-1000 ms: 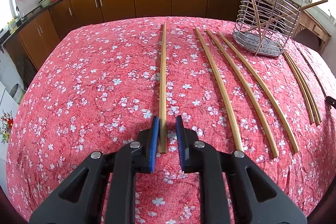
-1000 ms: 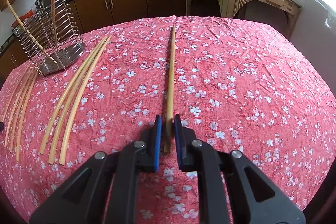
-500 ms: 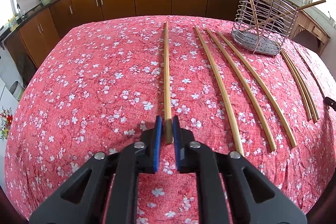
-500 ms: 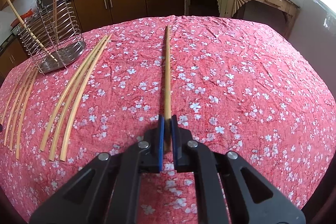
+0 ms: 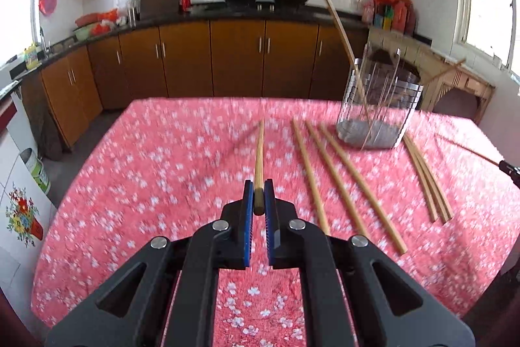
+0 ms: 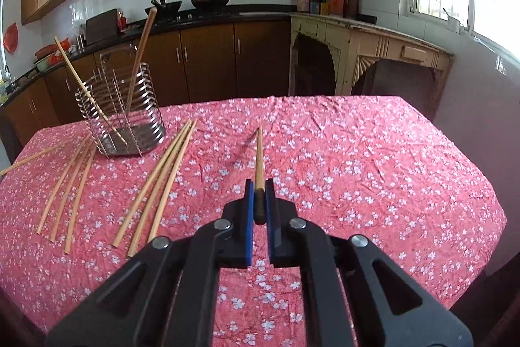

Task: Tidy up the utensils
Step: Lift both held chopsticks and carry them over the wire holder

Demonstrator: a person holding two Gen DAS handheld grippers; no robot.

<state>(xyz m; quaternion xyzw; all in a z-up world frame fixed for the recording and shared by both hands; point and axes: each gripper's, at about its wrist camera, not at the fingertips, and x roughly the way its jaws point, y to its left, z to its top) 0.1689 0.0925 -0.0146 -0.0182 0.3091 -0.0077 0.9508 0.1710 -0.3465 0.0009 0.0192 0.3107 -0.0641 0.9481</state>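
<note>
My left gripper [image 5: 259,187] is shut on one long wooden chopstick [image 5: 259,156] and holds it lifted above the red flowered tablecloth [image 5: 162,178]. My right gripper [image 6: 259,188] is shut on another chopstick [image 6: 259,155], also raised off the cloth. The wire utensil holder [image 5: 377,113] stands at the back right in the left wrist view and at the back left in the right wrist view [image 6: 126,119], with two chopsticks leaning in it. Several loose chopsticks [image 5: 338,181] lie on the cloth near it; they also show in the right wrist view [image 6: 156,184].
Brown kitchen cabinets [image 5: 237,60] and a counter with pans run behind the table. A pale wooden side table [image 6: 373,54] stands at the back right. A further group of chopsticks [image 6: 68,187] lies left of the holder.
Both grippers have lifted and tilted up, each raising its chopstick off the cloth. The left gripper closed on its chopstick within the last second.
</note>
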